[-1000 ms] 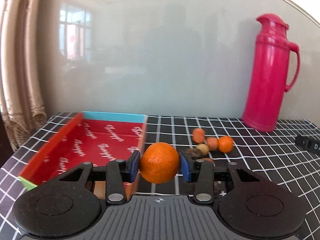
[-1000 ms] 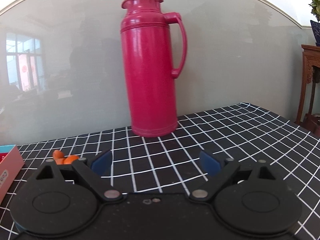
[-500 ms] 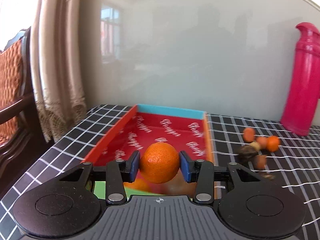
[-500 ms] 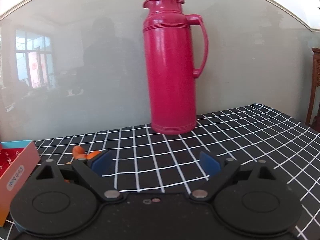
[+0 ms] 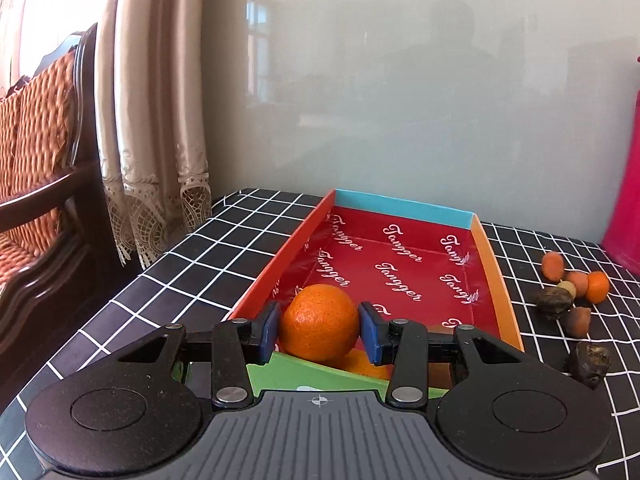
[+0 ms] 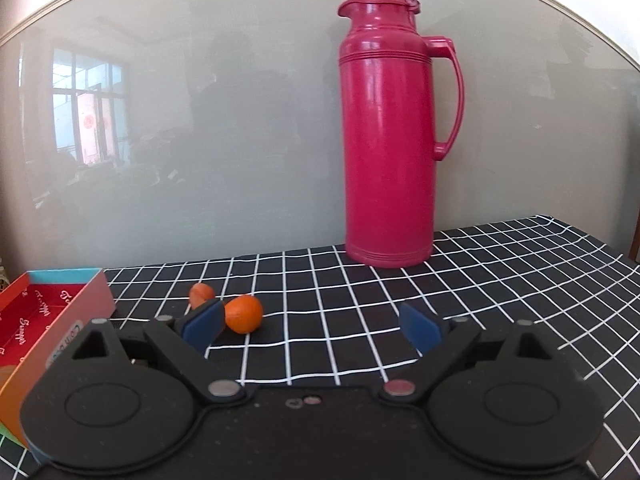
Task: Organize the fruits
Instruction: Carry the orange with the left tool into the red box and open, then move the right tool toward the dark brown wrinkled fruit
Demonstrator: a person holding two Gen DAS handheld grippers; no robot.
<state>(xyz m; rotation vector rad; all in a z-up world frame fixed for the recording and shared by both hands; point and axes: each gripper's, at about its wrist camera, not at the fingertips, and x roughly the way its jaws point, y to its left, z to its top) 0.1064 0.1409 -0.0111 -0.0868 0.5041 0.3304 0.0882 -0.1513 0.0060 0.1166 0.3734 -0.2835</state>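
Orange fruit (image 5: 319, 322) in left tool (image 5: 319, 330)

A pink thermos (image 6: 388, 132) stands on the checked tablecloth (image 6: 500, 280); curtain (image 5: 156, 120) at left.

Dimpled orange (image 5: 319, 322), glossy printed cardboard box (image 5: 404, 264), shiny plastic flask (image 6: 387, 140), matt checked cloth (image 6: 500, 280).

"Tangger" in white script, repeated across red inner floor and walls of box (image 5: 400, 264). Same script partly readable on box interior in right wrist view. Side label there too blurred to read.
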